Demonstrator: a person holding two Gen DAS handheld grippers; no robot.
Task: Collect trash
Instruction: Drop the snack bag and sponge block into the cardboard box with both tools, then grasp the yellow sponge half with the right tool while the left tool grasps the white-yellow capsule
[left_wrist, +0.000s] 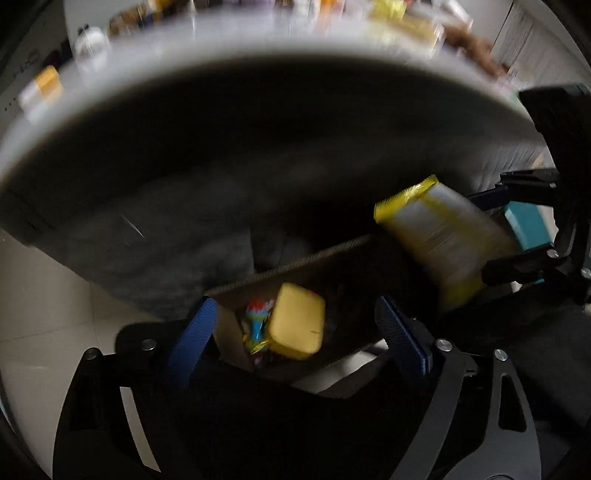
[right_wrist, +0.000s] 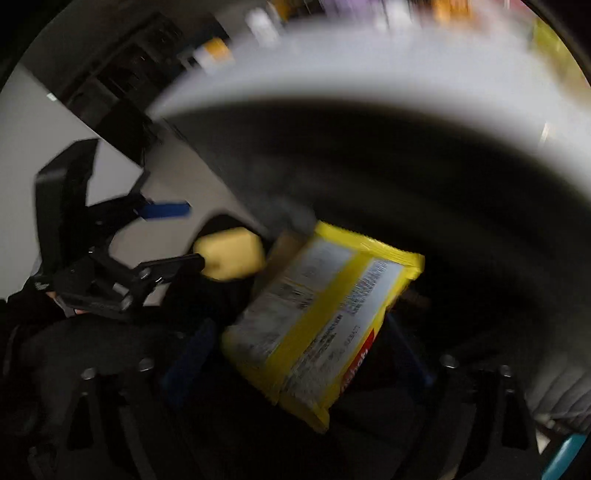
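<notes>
My left gripper (left_wrist: 295, 326) points down over an open cardboard box (left_wrist: 295, 264), its blue fingers (left_wrist: 195, 332) spread wide. A yellow sponge-like block (left_wrist: 297, 325) hangs loose between them, touching neither pad, above a colourful wrapper (left_wrist: 256, 321) in the box. To the right, my right gripper (left_wrist: 482, 232) is open, and a yellow-edged snack packet (left_wrist: 436, 240) tilts out in front of its fingers. In the right wrist view the packet (right_wrist: 317, 314) lies slanted between the dark fingers of the right gripper (right_wrist: 301, 350). The left gripper (right_wrist: 195, 234) and the block (right_wrist: 232, 258) sit left of it.
A round white table (left_wrist: 110, 110) overhangs the box, its top crowded with blurred packets and bottles. Beneath it is dark grey fabric (left_wrist: 147, 240), with pale floor tiles (left_wrist: 44, 295) to the left. A teal object (left_wrist: 528, 225) shows behind the right gripper. Both views are motion-blurred.
</notes>
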